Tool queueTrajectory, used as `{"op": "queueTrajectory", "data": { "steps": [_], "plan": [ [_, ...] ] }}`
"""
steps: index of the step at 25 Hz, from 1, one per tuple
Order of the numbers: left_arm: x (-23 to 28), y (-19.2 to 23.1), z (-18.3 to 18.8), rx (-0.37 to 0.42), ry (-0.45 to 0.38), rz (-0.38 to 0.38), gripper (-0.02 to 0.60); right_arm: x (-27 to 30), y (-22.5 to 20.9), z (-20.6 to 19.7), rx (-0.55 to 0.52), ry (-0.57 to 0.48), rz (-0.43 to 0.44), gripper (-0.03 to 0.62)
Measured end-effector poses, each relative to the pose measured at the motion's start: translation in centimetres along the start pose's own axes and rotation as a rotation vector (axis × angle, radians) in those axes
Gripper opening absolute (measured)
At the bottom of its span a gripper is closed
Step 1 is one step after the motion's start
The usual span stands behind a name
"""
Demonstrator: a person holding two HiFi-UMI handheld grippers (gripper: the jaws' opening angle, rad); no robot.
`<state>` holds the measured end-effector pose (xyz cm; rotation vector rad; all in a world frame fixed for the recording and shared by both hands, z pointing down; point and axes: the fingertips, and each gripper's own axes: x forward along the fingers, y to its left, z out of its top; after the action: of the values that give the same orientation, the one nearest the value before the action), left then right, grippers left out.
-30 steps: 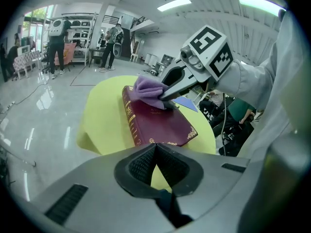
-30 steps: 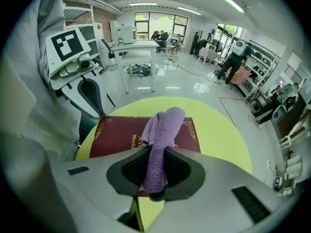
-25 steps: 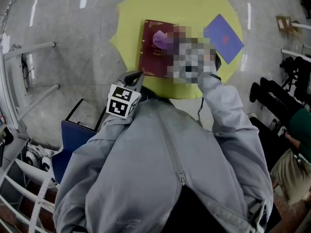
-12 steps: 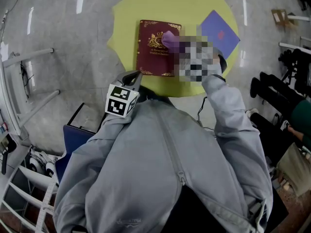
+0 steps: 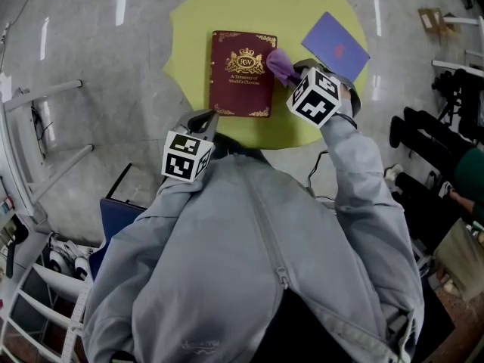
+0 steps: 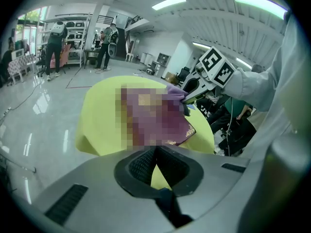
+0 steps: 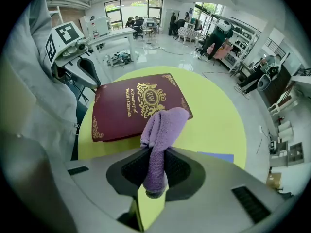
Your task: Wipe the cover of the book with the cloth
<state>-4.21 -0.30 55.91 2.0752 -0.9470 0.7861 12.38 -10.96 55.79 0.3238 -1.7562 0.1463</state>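
Right gripper clamped on purple terry cloth, cloth at edge of maroon hardcover book, left gripper jaws together, empty

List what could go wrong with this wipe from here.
1. The book lies flat on the yellow table and nothing grips it: the left gripper is shut and empty, so a stroke may push the book sideways.
2. The right gripper pinches the purple cloth by one bunched fold, and drag could pull it free.
3. The blue booklet lies close by, so a wide stroke might knock it.
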Motion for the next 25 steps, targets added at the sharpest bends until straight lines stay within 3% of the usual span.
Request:
{"op": "queueTrajectory", "data": {
  "steps": [7,12,25],
  "plan": [
    [0.1,0.0,-0.2,0.004,0.006,-0.001,0.017,-0.2,0.1,-3.3,0.044,0.068,-0.006,0.084],
    [0.0,-0.1,-0.1,0.008,0.004,0.000,0.017,-1.6,0.3,-3.5,0.065,0.049,-0.026,0.084],
    [-0.1,-0.2,-0.1,0.006,-0.003,0.002,0.017,-6.1,2.1,5.2,-0.006,-0.167,-0.067,0.084]
  ]
}}
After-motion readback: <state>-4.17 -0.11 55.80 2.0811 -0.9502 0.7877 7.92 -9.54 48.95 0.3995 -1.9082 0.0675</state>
